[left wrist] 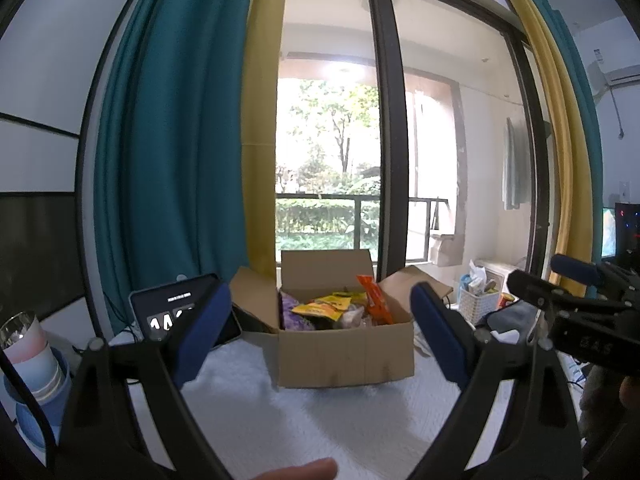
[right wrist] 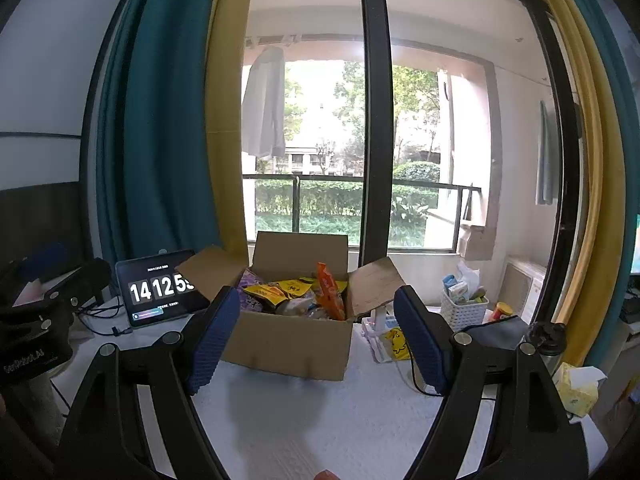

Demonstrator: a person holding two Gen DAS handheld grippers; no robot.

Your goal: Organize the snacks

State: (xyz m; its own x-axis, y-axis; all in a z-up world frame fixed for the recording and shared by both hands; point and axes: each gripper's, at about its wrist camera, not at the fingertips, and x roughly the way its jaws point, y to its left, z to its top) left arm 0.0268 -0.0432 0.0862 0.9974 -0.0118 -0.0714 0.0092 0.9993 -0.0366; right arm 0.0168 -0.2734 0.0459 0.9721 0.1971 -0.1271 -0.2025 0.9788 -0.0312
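Observation:
An open cardboard box (left wrist: pixel 344 356) stands on the white cloth ahead of both grippers, also in the right wrist view (right wrist: pixel 288 344). It holds several snack packets: yellow ones (left wrist: pixel 324 307) (right wrist: pixel 276 291), an orange one (left wrist: pixel 374 300) (right wrist: pixel 330 290) standing upright, and a purple one (left wrist: pixel 294 310) (right wrist: pixel 250 284). My left gripper (left wrist: pixel 320 332) is open and empty, short of the box. My right gripper (right wrist: pixel 316 340) is open and empty, also short of the box. The right gripper shows at the right edge of the left wrist view (left wrist: pixel 572 304).
A tablet showing a clock (right wrist: pixel 160 288) leans left of the box. A white basket of small items (right wrist: pixel 466 308) and a yellow-printed packet (right wrist: pixel 394 344) lie to the right. A tumbler (left wrist: pixel 28 352) stands far left. A tissue pack (right wrist: pixel 576 390) sits far right.

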